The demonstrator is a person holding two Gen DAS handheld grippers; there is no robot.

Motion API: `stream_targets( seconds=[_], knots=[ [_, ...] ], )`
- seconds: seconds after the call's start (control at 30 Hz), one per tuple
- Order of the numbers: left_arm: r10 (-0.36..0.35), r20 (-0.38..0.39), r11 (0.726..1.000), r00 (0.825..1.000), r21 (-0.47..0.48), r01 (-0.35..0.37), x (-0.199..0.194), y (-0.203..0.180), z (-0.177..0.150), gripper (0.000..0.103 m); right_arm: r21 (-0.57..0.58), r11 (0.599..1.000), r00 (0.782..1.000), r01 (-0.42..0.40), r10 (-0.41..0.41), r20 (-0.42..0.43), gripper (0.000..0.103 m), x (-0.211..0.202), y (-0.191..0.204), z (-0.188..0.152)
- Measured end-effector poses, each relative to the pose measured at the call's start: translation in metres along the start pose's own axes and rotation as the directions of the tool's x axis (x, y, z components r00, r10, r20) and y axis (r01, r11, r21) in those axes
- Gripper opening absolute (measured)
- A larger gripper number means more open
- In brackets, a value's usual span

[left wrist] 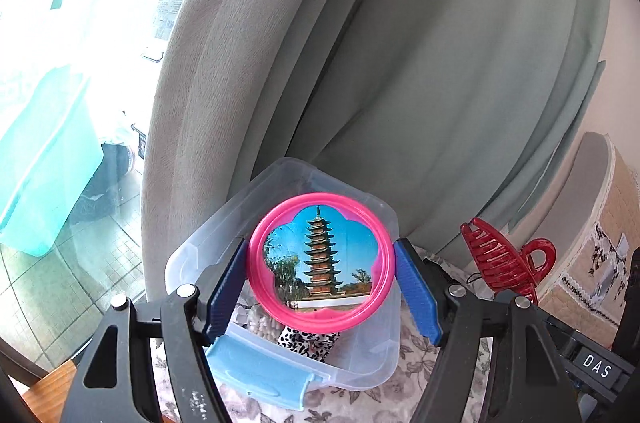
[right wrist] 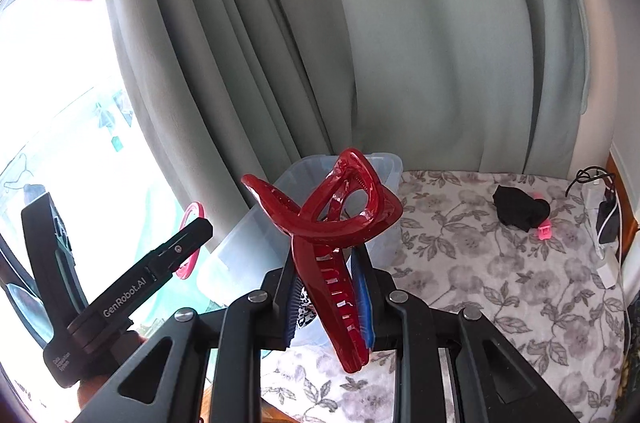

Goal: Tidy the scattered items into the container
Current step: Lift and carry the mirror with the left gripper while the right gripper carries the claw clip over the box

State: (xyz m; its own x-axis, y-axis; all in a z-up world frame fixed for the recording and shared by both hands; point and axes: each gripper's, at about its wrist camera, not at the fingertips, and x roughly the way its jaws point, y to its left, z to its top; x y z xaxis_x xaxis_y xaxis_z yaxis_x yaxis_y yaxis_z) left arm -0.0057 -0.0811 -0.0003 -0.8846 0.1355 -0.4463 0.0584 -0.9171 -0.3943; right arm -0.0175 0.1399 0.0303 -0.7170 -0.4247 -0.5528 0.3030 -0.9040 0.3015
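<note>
A grey-green curtain (left wrist: 400,43) hangs behind the box (left wrist: 280,191), a clear plastic tub standing on the flowered counter (right wrist: 500,283). The box has a pale blue latch (left wrist: 260,375) on its near wall, and inside it lie a leopard-print piece (left wrist: 308,343) and something white and beaded (left wrist: 262,323). Just above the box, the left gripper (left wrist: 320,263) is partly closed on a pink-rimmed mirror (left wrist: 320,257) showing a pagoda picture, its blue pads pressing the rim from both sides. Right of the box, the right gripper (right wrist: 330,297) is clamped nearly closed on a red claw clip (right wrist: 332,235), held upright with its loops on top. Well to the right of the box a black bundle (right wrist: 520,209) lies on the counter, a small pink clip (right wrist: 543,231) touching it
</note>
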Motion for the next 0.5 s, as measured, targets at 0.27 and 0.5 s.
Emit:
stream_targets(
  seconds=[0.27,0.5],
  knots=[
    [0.012,-0.035,0.999,0.999,-0.045,-0.013,0.010,0.029,-0.006,0.074,-0.031,0.999,0.996,-0.011,0.008,-0.088,0.026,0.040,0.018,-0.009],
    [0.016,-0.055,0.997,0.998,-0.068,-0.020,0.014,0.048,-0.012,0.074,-0.042,0.999,0.991,-0.016,0.010,-0.137,0.026,0.071,0.024,-0.014]
  ],
)
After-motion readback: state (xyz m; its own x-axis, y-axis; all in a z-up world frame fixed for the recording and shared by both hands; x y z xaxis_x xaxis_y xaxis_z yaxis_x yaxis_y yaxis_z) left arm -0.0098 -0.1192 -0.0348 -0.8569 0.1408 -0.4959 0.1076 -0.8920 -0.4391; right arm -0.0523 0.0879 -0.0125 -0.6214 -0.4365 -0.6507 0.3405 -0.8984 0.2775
